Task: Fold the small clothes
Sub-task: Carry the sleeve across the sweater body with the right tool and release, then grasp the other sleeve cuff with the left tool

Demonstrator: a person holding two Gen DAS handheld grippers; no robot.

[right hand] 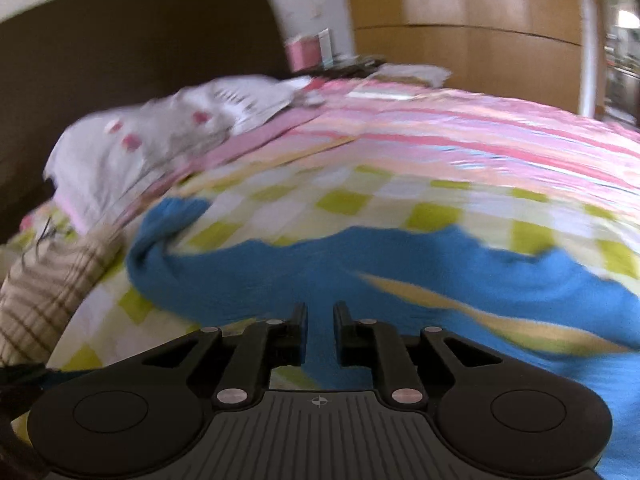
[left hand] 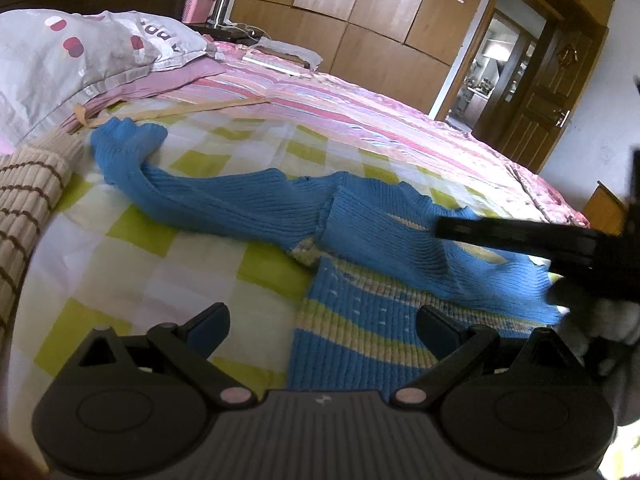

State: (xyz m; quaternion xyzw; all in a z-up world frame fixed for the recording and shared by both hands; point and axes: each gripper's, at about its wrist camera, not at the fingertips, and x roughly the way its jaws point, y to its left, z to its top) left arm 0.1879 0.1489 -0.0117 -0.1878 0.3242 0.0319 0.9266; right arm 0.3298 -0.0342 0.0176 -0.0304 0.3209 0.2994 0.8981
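Here the left tool hovers with its fingers spread wide and empty over the striped hem of the blue knit sweater. The right tool has its jaws nearly together, blue knit showing in the narrow gap; through the blur I cannot tell whether it pinches the fabric. The sweater lies crumpled on the checked bed sheet, one sleeve trailing toward the pillow. Ribbed and limp, it probably stretches and sags, so hem corners or shoulders look like the best holds. The only container in view is a pink box far off, contents unseen.
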